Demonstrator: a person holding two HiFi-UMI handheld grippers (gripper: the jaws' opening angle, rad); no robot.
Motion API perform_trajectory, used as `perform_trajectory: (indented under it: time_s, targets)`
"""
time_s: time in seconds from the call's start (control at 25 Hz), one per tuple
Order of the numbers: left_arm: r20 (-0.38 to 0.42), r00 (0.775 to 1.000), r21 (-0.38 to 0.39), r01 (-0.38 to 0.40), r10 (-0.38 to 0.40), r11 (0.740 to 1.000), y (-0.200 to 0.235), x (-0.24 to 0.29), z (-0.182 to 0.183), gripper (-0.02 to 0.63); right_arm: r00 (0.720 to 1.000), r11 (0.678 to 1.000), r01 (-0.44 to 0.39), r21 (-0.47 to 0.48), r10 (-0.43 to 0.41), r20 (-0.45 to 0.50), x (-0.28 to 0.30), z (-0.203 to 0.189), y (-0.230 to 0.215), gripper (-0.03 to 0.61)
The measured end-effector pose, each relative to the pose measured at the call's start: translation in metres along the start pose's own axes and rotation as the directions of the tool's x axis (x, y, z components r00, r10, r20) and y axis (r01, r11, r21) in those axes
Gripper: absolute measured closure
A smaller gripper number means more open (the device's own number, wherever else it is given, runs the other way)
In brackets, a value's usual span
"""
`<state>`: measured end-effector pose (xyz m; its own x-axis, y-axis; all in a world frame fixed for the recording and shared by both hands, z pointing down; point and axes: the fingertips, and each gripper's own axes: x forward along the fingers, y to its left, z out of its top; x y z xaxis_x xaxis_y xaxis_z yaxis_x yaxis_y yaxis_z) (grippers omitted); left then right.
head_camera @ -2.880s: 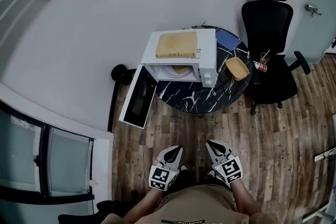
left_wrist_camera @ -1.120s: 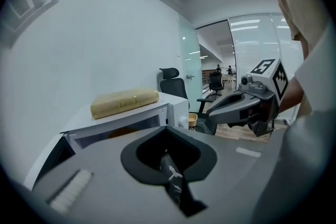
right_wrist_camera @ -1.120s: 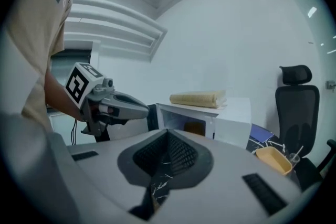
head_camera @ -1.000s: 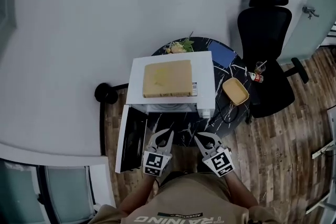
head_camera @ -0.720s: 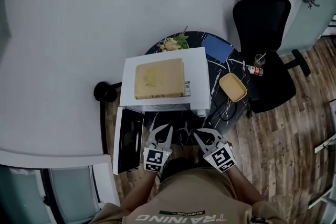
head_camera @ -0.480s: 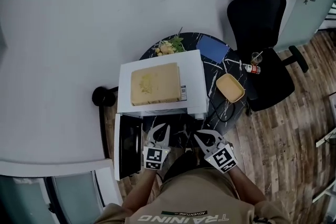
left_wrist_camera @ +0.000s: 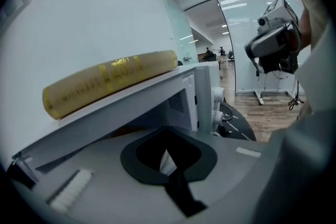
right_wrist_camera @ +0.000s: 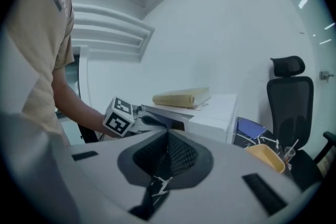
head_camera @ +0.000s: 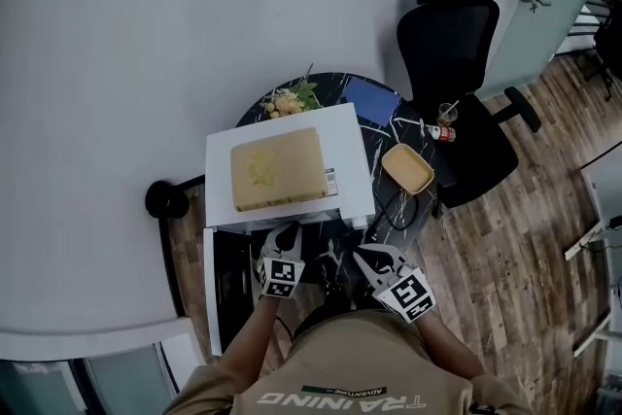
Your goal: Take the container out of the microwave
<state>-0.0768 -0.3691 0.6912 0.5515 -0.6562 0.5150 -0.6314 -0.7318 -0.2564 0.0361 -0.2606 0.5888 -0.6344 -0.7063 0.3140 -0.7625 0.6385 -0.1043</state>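
Observation:
The white microwave [head_camera: 355, 160] stands on the round black marble table [head_camera: 413, 126], its door [head_camera: 225, 292] swung open to the left. Its cavity faces me and is hidden from above; the container inside does not show. In the left gripper view the microwave [left_wrist_camera: 202, 86] looms close and the cavity is in shadow. My left gripper [head_camera: 283, 238] [left_wrist_camera: 167, 129] is at the mouth of the cavity, jaws together, nothing held. The right gripper [head_camera: 374, 258] [right_wrist_camera: 168, 135] hangs before the table's front edge, also shut and empty.
A yellow book [head_camera: 277, 168] lies on top of the microwave. A yellow tub [head_camera: 408, 168] and a blue notebook [head_camera: 372, 97] sit on the table to the right, flowers [head_camera: 285, 100] behind. A black office chair [head_camera: 457, 63] with a bottle [head_camera: 442, 133] stands at the right.
I have come up close to the microwave. The left gripper has moved forward to the cavity mouth, while the right one stays back by the table's edge.

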Motion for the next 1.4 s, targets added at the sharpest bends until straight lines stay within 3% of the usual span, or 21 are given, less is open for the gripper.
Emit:
perform_trajectory:
  time_s: [0.32,0.48,0.76,1.16,1.4]
  targets:
    - [-0.021,1.0,0.116,0.024,-0.021,0.993,0.005,0.034,-0.025,0.604,0.995,0.996,0.089,-0.008,-0.09,-0.051,0.011,-0.006,0.01,0.571]
    - [-0.035,0.999,0.153,0.035,-0.03,0.988,0.011,0.05,-0.032,0.604,0.991,0.99,0.126,0.066,-0.123,-0.045,0.015,-0.009,0.013,0.571]
    - [-0.054,0.997,0.251,0.062,-0.05,0.966,0.022,0.072,-0.032,0.566,0.979,0.975,0.202,0.088,-0.198,-0.05,0.016,-0.01,0.008,0.571]
    - [-0.118,0.989,0.196,0.112,-0.09,0.974,0.028,0.091,-0.037,0.565,0.963,0.958,0.268,0.097,-0.264,-0.059,0.001,-0.017,0.003,0.571]
    - [-0.2,0.973,0.135,0.142,-0.114,0.981,0.022,0.096,-0.055,0.565,0.961,0.957,0.275,0.097,-0.272,-0.045,-0.003,-0.016,-0.002,0.571]
